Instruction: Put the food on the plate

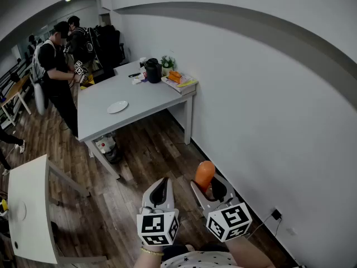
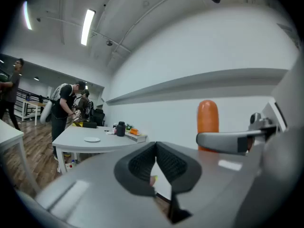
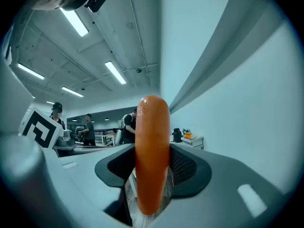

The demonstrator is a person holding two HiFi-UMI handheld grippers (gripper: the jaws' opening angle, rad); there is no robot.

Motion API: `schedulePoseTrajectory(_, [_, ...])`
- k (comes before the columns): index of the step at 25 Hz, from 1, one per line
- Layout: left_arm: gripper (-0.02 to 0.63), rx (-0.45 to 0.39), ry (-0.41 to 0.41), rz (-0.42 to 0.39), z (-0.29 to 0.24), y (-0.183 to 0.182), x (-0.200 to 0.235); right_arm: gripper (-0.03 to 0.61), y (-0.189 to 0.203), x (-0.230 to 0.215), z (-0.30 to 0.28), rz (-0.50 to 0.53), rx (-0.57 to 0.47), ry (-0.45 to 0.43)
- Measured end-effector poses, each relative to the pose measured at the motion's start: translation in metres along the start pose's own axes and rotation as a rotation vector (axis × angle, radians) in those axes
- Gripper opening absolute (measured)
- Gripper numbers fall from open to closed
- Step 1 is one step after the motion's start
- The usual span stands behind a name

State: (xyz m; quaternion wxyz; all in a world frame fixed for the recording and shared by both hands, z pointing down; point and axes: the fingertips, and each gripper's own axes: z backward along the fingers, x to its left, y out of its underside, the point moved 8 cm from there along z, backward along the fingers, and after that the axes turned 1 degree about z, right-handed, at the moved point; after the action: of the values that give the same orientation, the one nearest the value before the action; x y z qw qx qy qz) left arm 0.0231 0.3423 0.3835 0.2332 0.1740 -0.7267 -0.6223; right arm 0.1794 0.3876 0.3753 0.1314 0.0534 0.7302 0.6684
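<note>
An orange sausage (image 1: 204, 175) stands upright between the jaws of my right gripper (image 1: 210, 190), which is shut on it. It fills the middle of the right gripper view as the sausage (image 3: 152, 160), with the pads (image 3: 185, 167) against its sides. My left gripper (image 1: 160, 193) is just left of it, shut and empty, its pads (image 2: 142, 163) meeting. From the left gripper view the sausage (image 2: 207, 122) rises to the right. A small white plate (image 1: 117, 106) lies on a grey table (image 1: 95, 116) far ahead; the plate (image 2: 91, 139) also shows small in the left gripper view.
A white wall (image 1: 251, 105) runs along the right. A black jug (image 1: 153, 71) and a box with orange items (image 1: 179, 81) sit at the grey table's far end. People (image 1: 56, 66) stand beyond it. A white table (image 1: 25, 211) stands at the left on the wood floor.
</note>
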Motion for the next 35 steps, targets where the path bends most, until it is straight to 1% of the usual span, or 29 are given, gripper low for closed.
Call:
schedulePoseTrajectory(5, [0.008, 0.016, -0.037, 0.025, -0.012, 0.005, 0.027, 0.209, 0.007, 0.0, -0.029, -0.015, 0.028, -0.034])
schedulePoseTrajectory(10, [0.008, 0.006, -0.099, 0.035, -0.042, 0.004, 0.069, 0.209, 0.017, -0.001, -0.083, -0.009, 0.059, -0.079])
schedulePoseTrajectory(16, [0.008, 0.007, -0.141, 0.025, -0.099, -0.002, 0.143, 0.209, 0.014, 0.001, -0.179, -0.002, 0.054, -0.121])
schedulePoseTrajectory(22, [0.008, -0.011, -0.179, 0.019, -0.152, -0.031, 0.229, 0.21, -0.004, 0.017, -0.286, 0.014, 0.05, -0.18])
schedulePoseTrajectory(25, [0.008, -0.012, -0.182, 0.025, -0.172, -0.04, 0.268, 0.21, -0.01, 0.029, -0.332, 0.018, 0.039, -0.196])
schedulePoseTrajectory(31, [0.008, -0.007, -0.222, 0.033, -0.205, -0.046, 0.325, 0.209, -0.01, 0.036, -0.402, 0.014, 0.052, -0.23])
schedulePoseTrajectory(35, [0.008, 0.001, -0.265, 0.06, -0.225, -0.044, 0.359, 0.21, -0.006, 0.034, -0.446, 0.019, 0.081, -0.252])
